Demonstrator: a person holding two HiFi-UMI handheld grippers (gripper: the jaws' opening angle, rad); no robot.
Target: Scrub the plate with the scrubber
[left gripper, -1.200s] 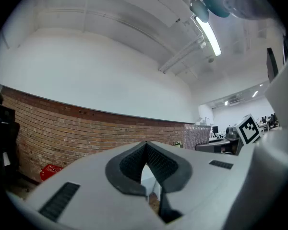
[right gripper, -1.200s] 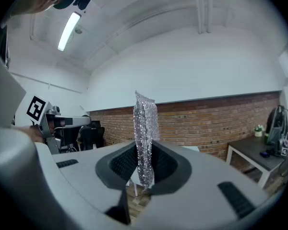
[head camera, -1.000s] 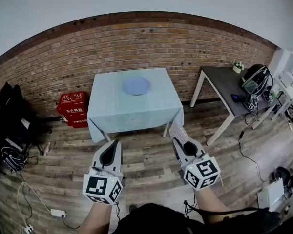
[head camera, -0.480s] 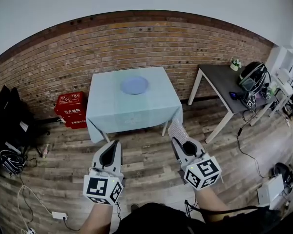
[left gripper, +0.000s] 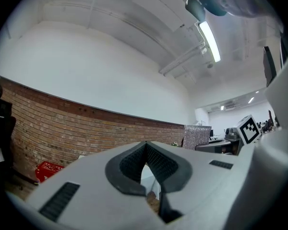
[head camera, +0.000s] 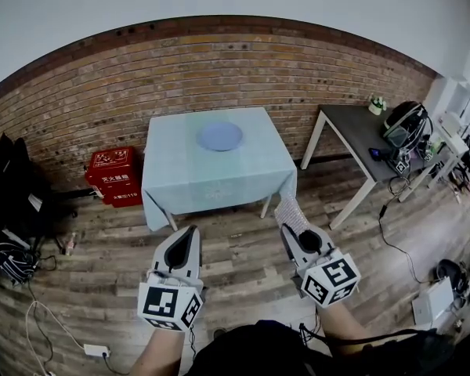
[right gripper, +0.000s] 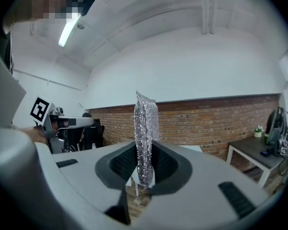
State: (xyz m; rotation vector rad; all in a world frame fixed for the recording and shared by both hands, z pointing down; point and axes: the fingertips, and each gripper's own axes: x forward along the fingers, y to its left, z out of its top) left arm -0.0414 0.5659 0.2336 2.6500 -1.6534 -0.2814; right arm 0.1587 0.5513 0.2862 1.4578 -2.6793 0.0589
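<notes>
On the cloth-covered tabletop [head camera: 211, 175], toward its far side: round blue plate [head camera: 219, 137], lying flat, alone on the pale cloth. Well apart from it, nearer the camera and over the wooden floor [head camera: 235, 249]: scrubber [head camera: 287, 208], a silvery, glittering strip, pinched in the right gripper [head camera: 291, 227]. Seen along that gripper's own jaws: clenched on the lower part of the scrubber [right gripper: 145, 138], ribbed dark pads pressing it from both sides, upper part standing upright and free above the tips against white wall and brick.

Beside it, to the left and at about the same height: left gripper [head camera: 192, 232], pointed toward the tabletop, well short of it. Jaws drawn together, tips meeting, clenched on nothing; only a sliver of the pale cloth and floor visible through the narrow gap lower down between the pads. Black-and-white marker cube at the rear of each gripper, a forearm behind each.

Behind the tabletop: curved-looking brick wall [head camera: 219, 69] under a white upper wall. Left of the tabletop, on the floor against the brick: red box [head camera: 113, 177]. Right of the tabletop, apart from it: dark desk [head camera: 352, 128] on white legs, loaded with dark gear at its far right end. Cables trailing over the floor at both lower corners.
</notes>
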